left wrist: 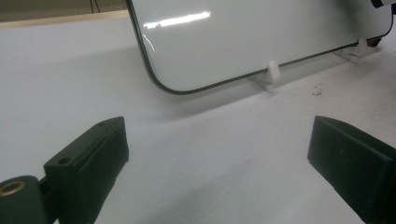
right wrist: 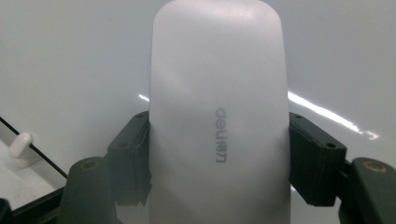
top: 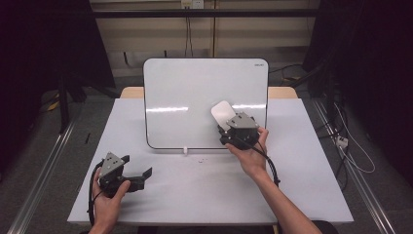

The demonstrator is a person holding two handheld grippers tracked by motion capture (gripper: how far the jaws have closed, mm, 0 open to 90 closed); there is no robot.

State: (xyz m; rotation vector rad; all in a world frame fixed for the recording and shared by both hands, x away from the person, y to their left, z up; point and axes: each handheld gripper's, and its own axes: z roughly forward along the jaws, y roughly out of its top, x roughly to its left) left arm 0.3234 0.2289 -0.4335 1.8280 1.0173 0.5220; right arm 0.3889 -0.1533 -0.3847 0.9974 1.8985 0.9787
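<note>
A white whiteboard (top: 195, 92) stands tilted on small white feet at the back of the table. My right gripper (top: 225, 122) is shut on a white eraser (top: 222, 113) and holds it against the board's lower right face. In the right gripper view the eraser (right wrist: 217, 116), marked "deli", stands between both black jaws, pressed on each side. My left gripper (top: 137, 168) rests near the table's front left, held by a hand, with its jaws wide apart. The left gripper view shows bare table between its fingertips (left wrist: 91, 158) and the whiteboard (left wrist: 243, 37) beyond.
The white table (top: 204, 195) has free room between the two hands. A small white foot (top: 185, 150) props the board's lower edge. A few dark specks (top: 199, 160) lie just in front of it. Dark stands and cables surround the table.
</note>
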